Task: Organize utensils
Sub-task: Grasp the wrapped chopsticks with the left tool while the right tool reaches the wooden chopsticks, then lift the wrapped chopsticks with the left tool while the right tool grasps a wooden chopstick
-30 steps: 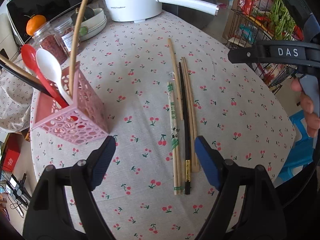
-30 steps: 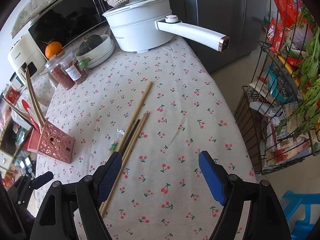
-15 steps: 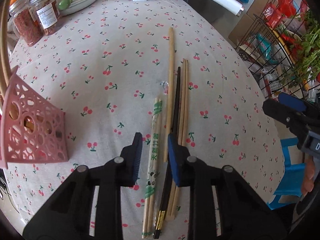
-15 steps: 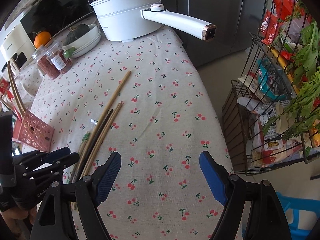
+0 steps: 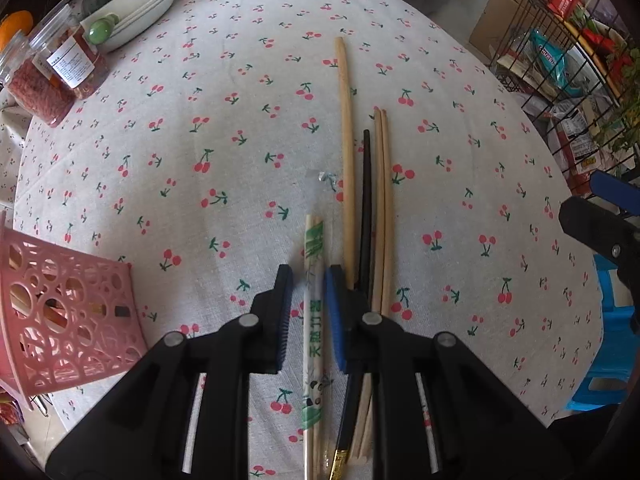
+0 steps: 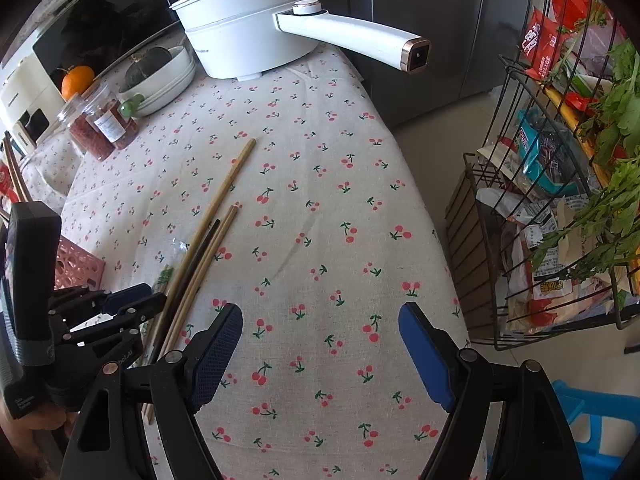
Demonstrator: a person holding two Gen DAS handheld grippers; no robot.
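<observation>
A pair of paper-wrapped chopsticks lies on the cherry-print tablecloth. My left gripper points down over them and its jaws are closing. The wrapped pair sits between the pads, with a thin gap still showing on the left side. Just to the right lie a long wooden chopstick, a black chopstick and a thin wooden pair. A pink perforated utensil holder stands at the left. My right gripper hovers open over bare cloth, with nothing between its fingers.
A white pot with a long handle stands at the back, beside stacked bowls and two jars. A wire rack of groceries stands past the table's right edge. A blue stool is below.
My left gripper moved right, away from the pink holder, and down over the chopsticks. Its jaws narrowed from wide open to straddle the wrapped pair. The right gripper barely moved.
</observation>
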